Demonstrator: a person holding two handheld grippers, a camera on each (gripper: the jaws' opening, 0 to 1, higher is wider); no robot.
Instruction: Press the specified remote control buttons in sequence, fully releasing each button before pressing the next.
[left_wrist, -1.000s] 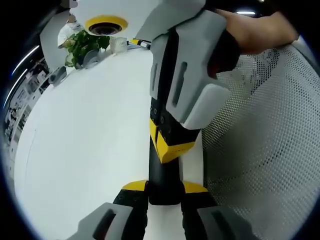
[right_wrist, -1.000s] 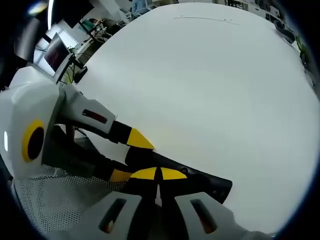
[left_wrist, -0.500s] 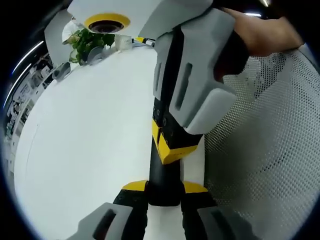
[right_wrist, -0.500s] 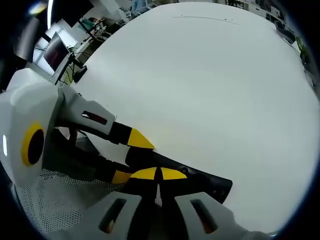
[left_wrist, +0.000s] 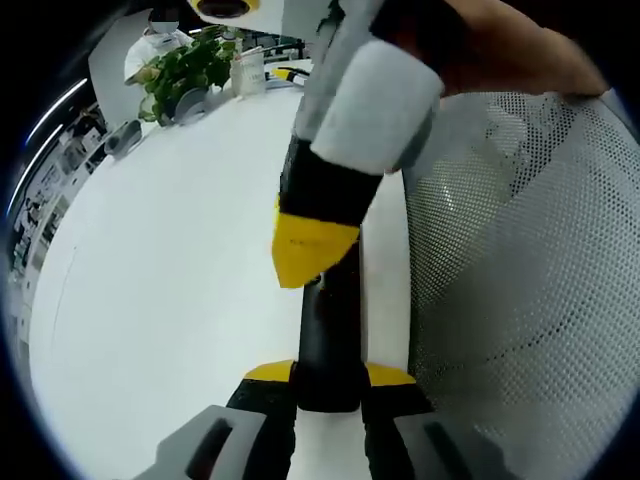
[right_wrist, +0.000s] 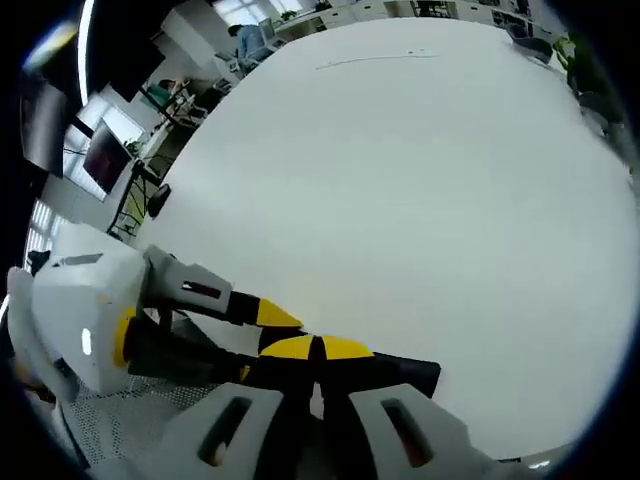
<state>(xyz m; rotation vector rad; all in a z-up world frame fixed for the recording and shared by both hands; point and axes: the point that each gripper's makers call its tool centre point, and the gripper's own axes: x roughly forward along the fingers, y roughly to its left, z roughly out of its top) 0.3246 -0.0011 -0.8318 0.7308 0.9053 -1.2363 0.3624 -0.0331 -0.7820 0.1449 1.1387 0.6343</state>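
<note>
Item: white table, potted plant at 11 o'clock. My left gripper clamps the black remote control; my right gripper, jaws clenched together, touches its top. Mesh chair at 3 o'clock.

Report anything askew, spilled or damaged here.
Nothing stands out. The left gripper clamps the black remote, held over the white table, and the right gripper has its shut yellow tips on the remote's top. No spill or damage shows.
</note>
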